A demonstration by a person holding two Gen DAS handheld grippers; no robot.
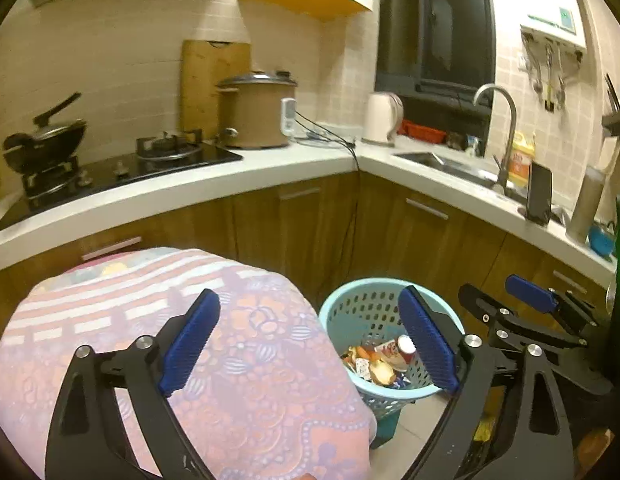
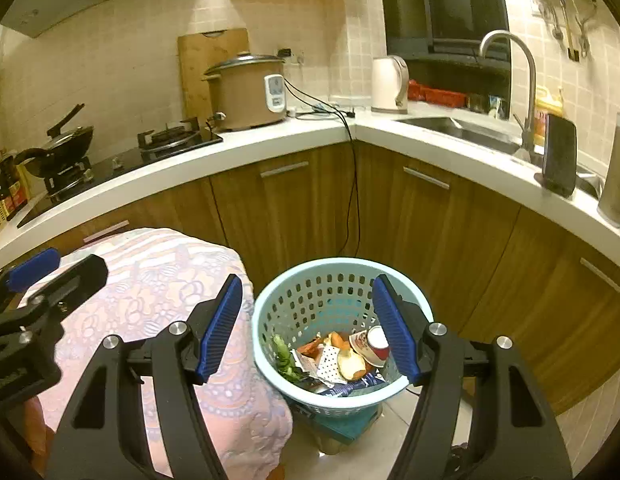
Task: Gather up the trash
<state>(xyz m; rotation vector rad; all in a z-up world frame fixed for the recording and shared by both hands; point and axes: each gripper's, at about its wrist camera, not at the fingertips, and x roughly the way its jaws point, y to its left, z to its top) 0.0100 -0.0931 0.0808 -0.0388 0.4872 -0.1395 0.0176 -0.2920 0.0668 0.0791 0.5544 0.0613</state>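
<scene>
A pale tiled floor (image 2: 394, 408) carries a light blue perforated waste basket (image 2: 310, 304) (it seems to rest on a teal base (image 2: 350, 426)), just beside a table under a pink patterned cloth (image 2: 170, 280). The white L-shaped countertop (image 2: 270, 140) bears a rice cooker (image 2: 246, 92), a kettle (image 2: 388, 84) and a gas hob (image 2: 166, 140).
</scene>
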